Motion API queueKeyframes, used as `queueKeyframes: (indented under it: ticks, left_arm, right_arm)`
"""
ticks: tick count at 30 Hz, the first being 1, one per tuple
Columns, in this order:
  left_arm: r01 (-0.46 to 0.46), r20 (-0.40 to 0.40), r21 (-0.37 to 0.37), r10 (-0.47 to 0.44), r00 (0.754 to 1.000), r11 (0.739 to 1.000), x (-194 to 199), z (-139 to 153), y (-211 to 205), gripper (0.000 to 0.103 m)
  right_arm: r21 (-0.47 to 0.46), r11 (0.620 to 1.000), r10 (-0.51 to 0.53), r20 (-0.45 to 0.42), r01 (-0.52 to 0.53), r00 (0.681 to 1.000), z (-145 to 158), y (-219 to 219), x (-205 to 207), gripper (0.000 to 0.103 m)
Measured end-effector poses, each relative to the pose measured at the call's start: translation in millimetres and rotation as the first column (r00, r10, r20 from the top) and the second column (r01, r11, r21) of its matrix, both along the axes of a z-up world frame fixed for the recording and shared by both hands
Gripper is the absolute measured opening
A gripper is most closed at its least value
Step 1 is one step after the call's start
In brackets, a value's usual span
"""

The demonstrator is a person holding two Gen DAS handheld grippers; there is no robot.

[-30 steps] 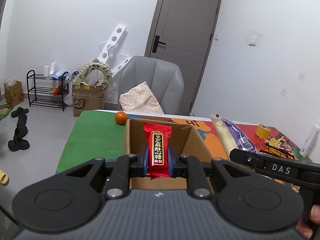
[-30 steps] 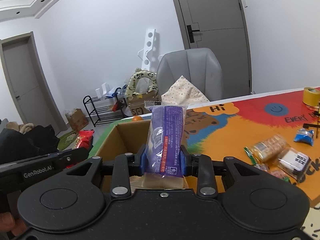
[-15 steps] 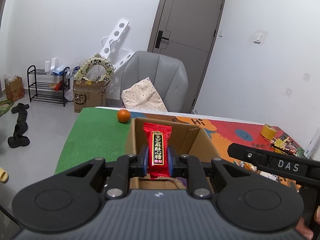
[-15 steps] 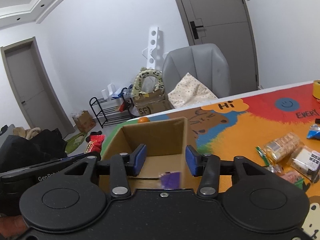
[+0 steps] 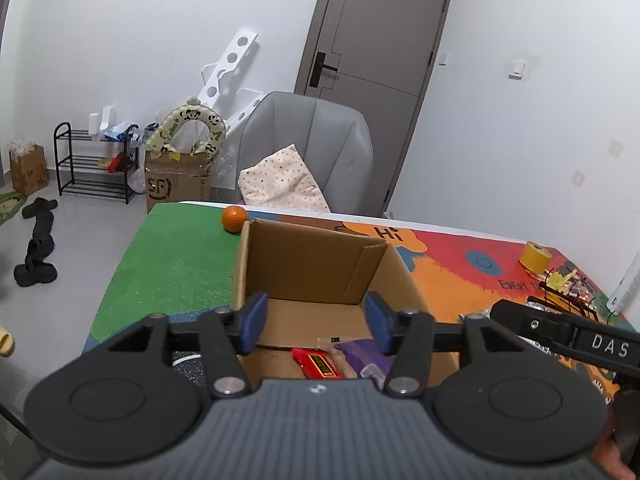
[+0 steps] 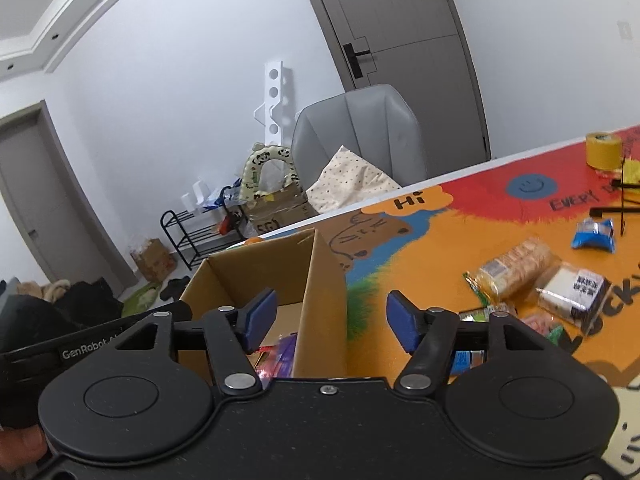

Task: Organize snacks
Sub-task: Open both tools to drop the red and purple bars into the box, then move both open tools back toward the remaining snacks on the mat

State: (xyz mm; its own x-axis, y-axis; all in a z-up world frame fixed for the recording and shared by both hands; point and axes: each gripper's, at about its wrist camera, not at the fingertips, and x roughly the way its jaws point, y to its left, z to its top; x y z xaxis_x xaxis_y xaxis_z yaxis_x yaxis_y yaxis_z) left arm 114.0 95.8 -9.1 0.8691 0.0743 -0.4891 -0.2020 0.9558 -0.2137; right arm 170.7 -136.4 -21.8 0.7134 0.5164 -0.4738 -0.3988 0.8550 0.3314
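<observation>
An open cardboard box stands on the colourful table mat. A red candy packet and a purple snack pack lie on its floor. My left gripper is open and empty above the box. My right gripper is open and empty, straddling the box's right wall; the purple pack shows inside. Loose snacks lie to the right on the mat: a cracker pack, a white and black packet and a blue packet.
An orange sits behind the box on the green mat part. A yellow tape roll and a black wire stand are at the far right. A grey chair with a cushion stands behind the table.
The right gripper opened first and dropped the purple pack into the box, then moved right. The left gripper then opened and dropped the red candy packet into the box.
</observation>
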Motion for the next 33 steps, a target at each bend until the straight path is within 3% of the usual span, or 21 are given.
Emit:
queueKeyframes:
  ticks: [3,6,12,22,33]
  left_arm:
    - [0.006,0.006,0.010,-0.006,1.000,1.000,-5,0,-6,0.073]
    - [0.019,-0.008,0.033,-0.019,1.000,0.999,-6,-2,-14,0.078]
    - [0.028,-0.028,0.021,-0.027,0.999,0.999,-5,-3,-29,0.088]
    - [0.092,-0.055,0.070,-0.088,0.995,0.993,-4,-6,-69,0.091]
    - [0.148,-0.052,0.070,-0.144,0.988,0.987,2,-7,-110,0.091]
  right_arm:
    - [0.007,1.000,-0.014,0.005,0.014,1.000,-4,-6,-5,0.070]
    - [0.012,1.000,-0.025,-0.005,0.025,1.000,-7,-13,-6,0.073]
    - [0.029,0.998,-0.062,0.002,0.062,0.998,-9,-38,-15,0.092]
    - [0.043,0.987,-0.154,-0.016,0.154,0.988,-17,-80,-18,0.097]
    - [0.018,0.981,-0.194,-0.015,0.194,0.981,-20,-117,-22,0.099]
